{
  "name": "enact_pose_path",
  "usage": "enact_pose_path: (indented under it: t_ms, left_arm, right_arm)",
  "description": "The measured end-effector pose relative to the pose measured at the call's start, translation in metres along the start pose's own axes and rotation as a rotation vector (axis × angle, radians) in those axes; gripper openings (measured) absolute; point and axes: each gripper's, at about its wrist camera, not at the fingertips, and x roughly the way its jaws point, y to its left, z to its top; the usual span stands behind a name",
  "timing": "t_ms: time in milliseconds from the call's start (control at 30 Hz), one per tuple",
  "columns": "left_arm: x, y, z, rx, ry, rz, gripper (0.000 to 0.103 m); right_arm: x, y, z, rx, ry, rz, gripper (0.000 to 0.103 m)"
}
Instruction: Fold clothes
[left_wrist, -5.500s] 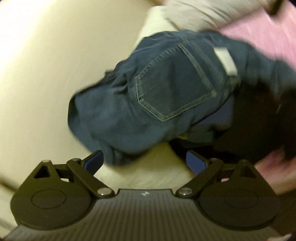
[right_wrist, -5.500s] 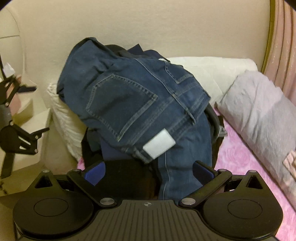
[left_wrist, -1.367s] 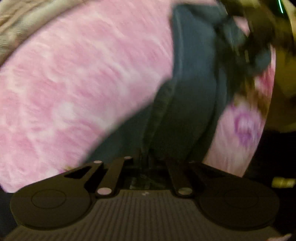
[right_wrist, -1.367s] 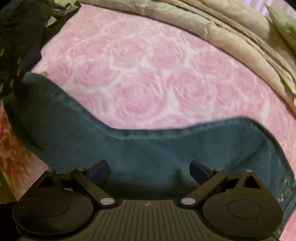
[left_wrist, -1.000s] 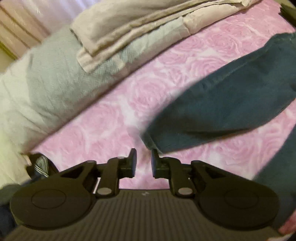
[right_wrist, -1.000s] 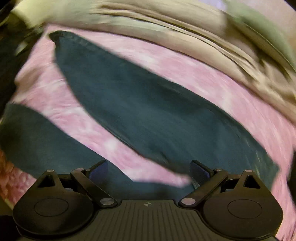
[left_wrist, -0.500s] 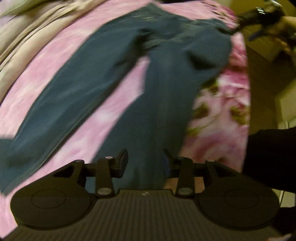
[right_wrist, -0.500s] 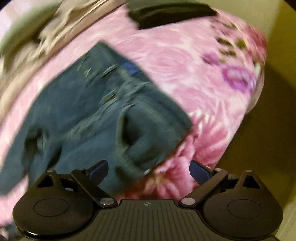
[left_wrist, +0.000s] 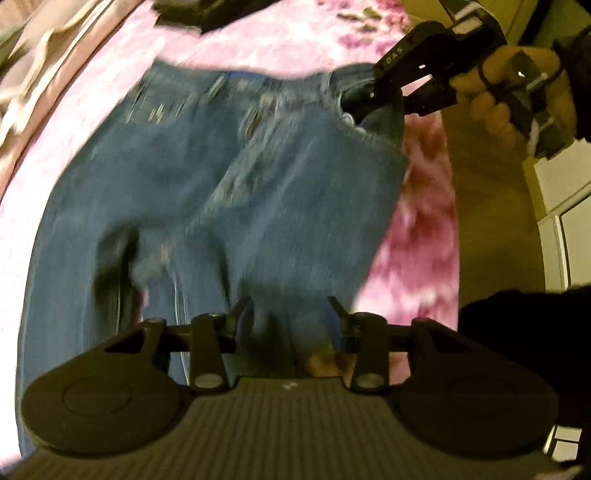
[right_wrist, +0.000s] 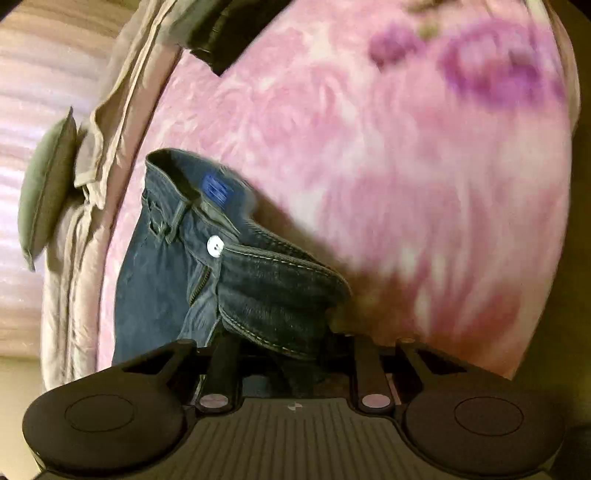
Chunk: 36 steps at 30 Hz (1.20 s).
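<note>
Your jeans (left_wrist: 229, 192) lay spread on the pink bedspread (right_wrist: 369, 166), waistband near its edge. Your right gripper (left_wrist: 364, 107) was closing on the waistband corner; the pads were hidden. Your left gripper (left_wrist: 288, 314) stood narrow over blurred denim. Beige bedding (right_wrist: 110, 122) and dark cloth (right_wrist: 221, 33) crowded the far side.

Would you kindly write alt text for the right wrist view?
The right claw is closing on the waistband of blue jeans, which lie button-up on a pink rose-patterned bedspread. Beige bedding lies bunched along the far edge.
</note>
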Motion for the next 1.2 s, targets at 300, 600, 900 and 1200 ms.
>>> enact_pose_path:
  t_ms: [300, 600, 900, 1200]
  left_arm:
    - [0.003, 0.04, 0.071, -0.088, -0.111, 0.01, 0.039]
    - [0.005, 0.112, 0.065, -0.17, -0.103, 0.035, 0.041]
    - [0.032, 0.15, 0.074, -0.22, -0.092, 0.077, 0.041]
    - [0.084, 0.229, 0.103, -0.319, -0.063, 0.202, 0.041]
  right_arm:
    - [-0.038, 0.033, 0.088, -0.352, 0.051, -0.165, 0.032]
    - [-0.059, 0.087, 0.062, -0.548, -0.094, -0.245, 0.069]
    - [0.058, 0.155, 0.093, -0.955, 0.154, -0.039, 0.069]
    - [0.218, 0.197, 0.151, -0.94, 0.311, 0.194, 0.067]
